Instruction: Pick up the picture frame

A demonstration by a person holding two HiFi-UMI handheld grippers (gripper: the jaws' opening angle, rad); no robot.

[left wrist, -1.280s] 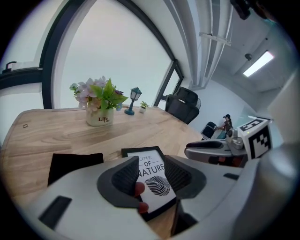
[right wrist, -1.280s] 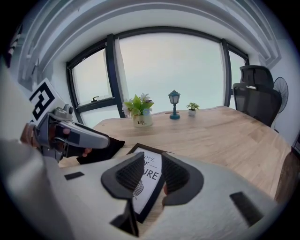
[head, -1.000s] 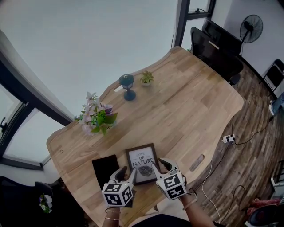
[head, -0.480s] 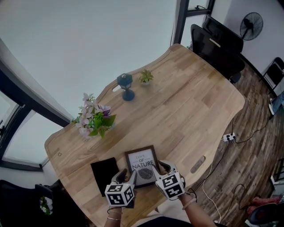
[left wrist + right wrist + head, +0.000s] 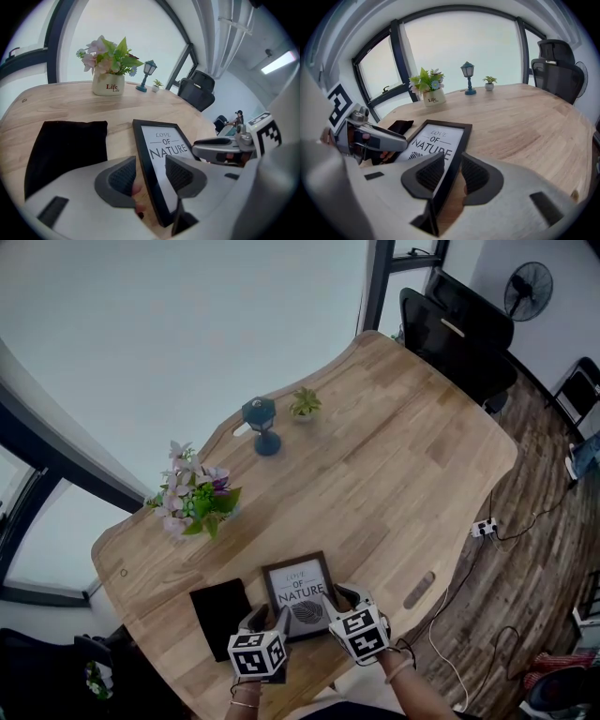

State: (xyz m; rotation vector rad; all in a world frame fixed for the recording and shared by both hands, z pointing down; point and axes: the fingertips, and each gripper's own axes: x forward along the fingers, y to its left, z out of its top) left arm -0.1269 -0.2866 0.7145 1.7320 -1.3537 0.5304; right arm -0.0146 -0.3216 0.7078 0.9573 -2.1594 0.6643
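Note:
The picture frame (image 5: 300, 585), black-rimmed with a "LOVE OF NATURE" print, lies flat on the wooden table (image 5: 394, 465) near its front edge. My left gripper (image 5: 270, 617) straddles the frame's left rim. In the left gripper view the rim (image 5: 146, 164) runs between the pads with a gap on each side, and the jaws are opening. My right gripper (image 5: 339, 596) straddles the right rim; in the right gripper view that rim (image 5: 454, 154) passes between the two pads, which stand apart around it. Each gripper points down at a slant.
A black cloth (image 5: 221, 606) lies just left of the frame. Farther back stand a flower pot (image 5: 192, 502), a small blue lantern (image 5: 262, 423) and a tiny potted plant (image 5: 304, 405). Black chairs (image 5: 450, 334) stand at the far end. A power strip (image 5: 484, 528) lies on the floor.
Both grippers have sunk toward the table along the frame's two side rims. The frame has stayed where it was.

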